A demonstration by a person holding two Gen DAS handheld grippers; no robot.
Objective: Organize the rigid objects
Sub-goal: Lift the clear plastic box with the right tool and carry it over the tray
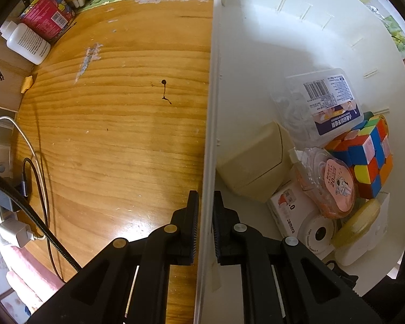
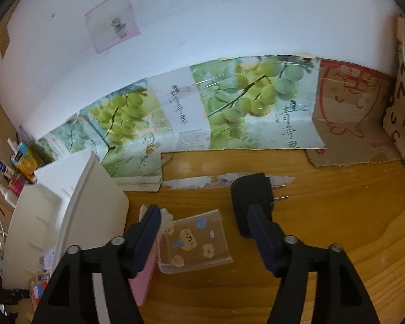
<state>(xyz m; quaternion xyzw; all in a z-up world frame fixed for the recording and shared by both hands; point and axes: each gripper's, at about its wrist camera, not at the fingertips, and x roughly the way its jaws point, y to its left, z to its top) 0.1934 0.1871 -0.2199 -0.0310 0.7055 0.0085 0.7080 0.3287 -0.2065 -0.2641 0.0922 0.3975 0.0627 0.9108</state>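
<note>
Left gripper (image 1: 204, 224): we clamp the bin (image 1: 208, 108) wall.
Right gripper (image 2: 202, 221): released.
Case (image 2: 194, 241): we judge it stiff, slick; grip across edges.

In the left wrist view, we find the white bin (image 1: 212, 113) wall hiding the gap between the closed finger pads. The beige box (image 1: 252, 164) and tape packet (image 1: 328, 182) cover most of the white carton (image 1: 289, 208); its print stays illegible. In the right wrist view, the left finger (image 2: 145, 237) masks the pink object (image 2: 143, 283), whose identity we cannot tell. The whole view is slightly blurred.
</note>
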